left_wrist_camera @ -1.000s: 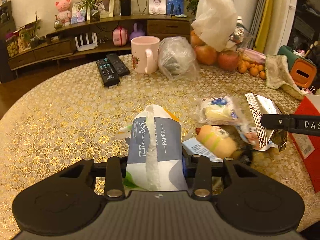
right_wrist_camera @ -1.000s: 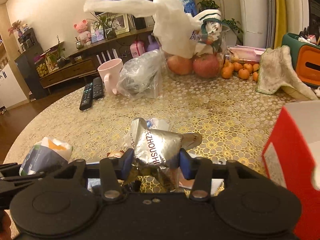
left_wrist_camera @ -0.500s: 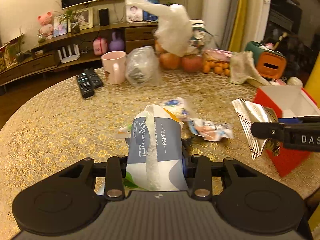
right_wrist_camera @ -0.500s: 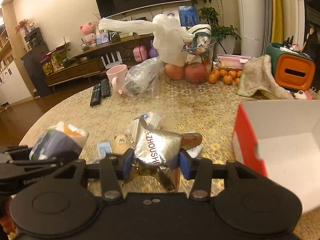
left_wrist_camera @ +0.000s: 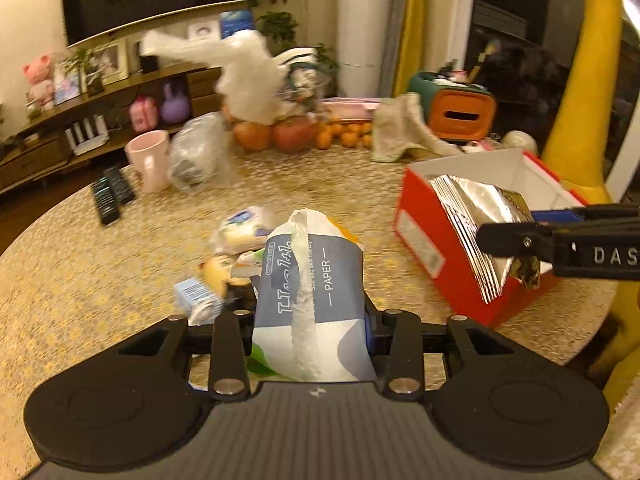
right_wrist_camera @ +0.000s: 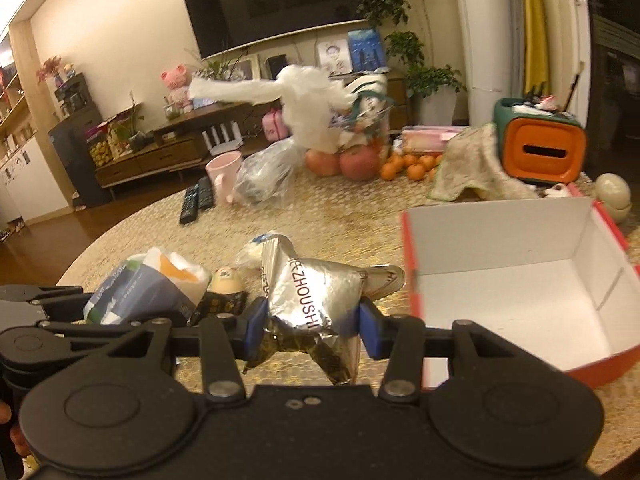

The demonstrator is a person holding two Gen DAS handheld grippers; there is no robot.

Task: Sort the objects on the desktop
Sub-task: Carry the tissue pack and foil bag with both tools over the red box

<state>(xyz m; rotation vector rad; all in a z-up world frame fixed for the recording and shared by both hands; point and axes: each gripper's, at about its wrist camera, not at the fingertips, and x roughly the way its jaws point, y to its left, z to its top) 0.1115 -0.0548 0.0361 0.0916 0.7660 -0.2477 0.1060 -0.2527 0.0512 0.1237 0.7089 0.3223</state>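
Warm, dim indoor light, amber cast. Left view motion-blurred across table (left_wrist_camera: 100, 280) and shelf; right view sharper. Fisheye bends edges, corners vignetted black. Glare on foil bag (right_wrist_camera: 316, 292).

Both grippers are matte black: the left gripper (left_wrist_camera: 310, 320) has 2 round discs, silver screws and a ribbed grey top; the right gripper (right_wrist_camera: 308, 324) has blue pads (right_wrist_camera: 369, 332) and white "DAS" lettering

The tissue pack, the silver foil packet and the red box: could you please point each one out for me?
tissue pack (left_wrist_camera: 316, 300), left wrist view, on its grey printed front.
silver foil packet (right_wrist_camera: 316, 296), right wrist view, on its lettered face.
red box (right_wrist_camera: 500, 236), right wrist view, on its white inner back wall.
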